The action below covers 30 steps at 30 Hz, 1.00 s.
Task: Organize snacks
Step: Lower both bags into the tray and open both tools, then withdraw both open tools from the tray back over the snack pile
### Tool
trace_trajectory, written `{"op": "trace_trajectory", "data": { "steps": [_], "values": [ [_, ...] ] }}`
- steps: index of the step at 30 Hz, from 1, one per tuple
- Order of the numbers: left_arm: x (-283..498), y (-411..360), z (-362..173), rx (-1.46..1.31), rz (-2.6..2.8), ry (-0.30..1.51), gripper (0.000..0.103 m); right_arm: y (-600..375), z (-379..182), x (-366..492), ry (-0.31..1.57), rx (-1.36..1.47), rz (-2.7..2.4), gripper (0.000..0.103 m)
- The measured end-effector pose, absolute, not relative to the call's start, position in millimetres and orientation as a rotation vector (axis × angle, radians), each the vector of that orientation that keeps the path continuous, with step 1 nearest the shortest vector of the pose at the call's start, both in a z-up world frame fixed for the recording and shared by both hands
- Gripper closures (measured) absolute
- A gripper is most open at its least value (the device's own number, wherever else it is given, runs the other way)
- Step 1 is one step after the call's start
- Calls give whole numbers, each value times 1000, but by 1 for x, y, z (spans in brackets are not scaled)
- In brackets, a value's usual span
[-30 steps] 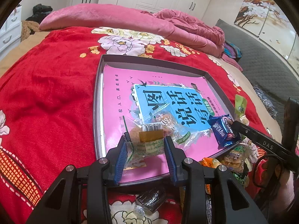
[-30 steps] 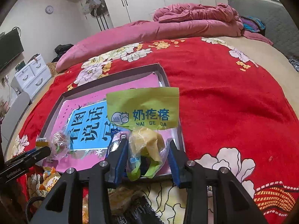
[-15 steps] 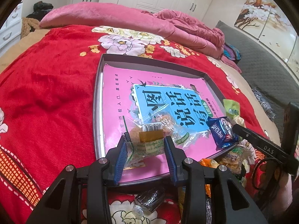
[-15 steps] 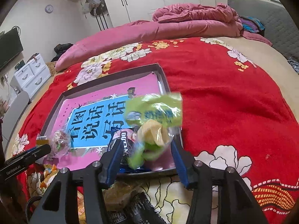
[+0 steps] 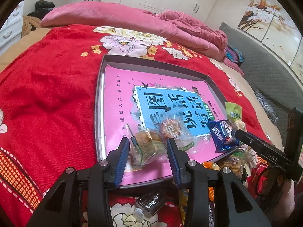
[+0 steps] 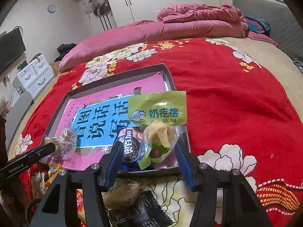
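A grey tray (image 5: 100, 102) with a pink and blue sheet lies on the red bedspread. My left gripper (image 5: 148, 148) is open around a clear-wrapped cake (image 5: 146, 144) lying at the tray's near edge. A second clear-wrapped pastry (image 5: 170, 130) and a blue Oreo pack (image 5: 222, 134) lie beside it. My right gripper (image 6: 146, 153) is open; the green milk-curd packet (image 6: 157, 124) rests between its fingers on the tray's right corner, next to the Oreo pack (image 6: 130, 147). The tray (image 6: 170, 77) also shows in the right wrist view.
Several loose snack packets lie off the tray's near edge: a dark wrapped one (image 5: 149, 202), orange ones (image 5: 210, 165) and a black packet (image 6: 140, 208). Pink quilts (image 5: 132, 19) are piled at the far end of the bed. White drawers (image 6: 36, 73) stand at left.
Both grippers have opened. The left one let go of the clear-wrapped cake, which now lies flat. The right one released the green packet onto the tray's corner.
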State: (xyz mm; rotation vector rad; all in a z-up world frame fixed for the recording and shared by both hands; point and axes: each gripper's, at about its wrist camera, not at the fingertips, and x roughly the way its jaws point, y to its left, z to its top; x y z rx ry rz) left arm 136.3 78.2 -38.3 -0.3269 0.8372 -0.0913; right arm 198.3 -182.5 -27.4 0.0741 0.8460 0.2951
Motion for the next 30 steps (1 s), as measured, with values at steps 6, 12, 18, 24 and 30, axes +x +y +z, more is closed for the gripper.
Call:
{"op": "trace_trajectory", "data": {
  "steps": [6,12,18,24,30],
  "values": [
    [135,77,-37,-330,-95,834,56,-174,-28,196,849,52,317,46],
    [135,77,-35,-330,-103,832,49,-173,-27,193,853,58,328,45],
    [134,77,-33,-324,-113,827,46,-173,-25,191,851,57,331,44],
    [133,79,-31,-325,-112,819,44,-176,-23,187,845,58,323,44],
    [132,79,-29,-323,-116,813,43,-179,-22,185,840,60,319,44]
  ]
}}
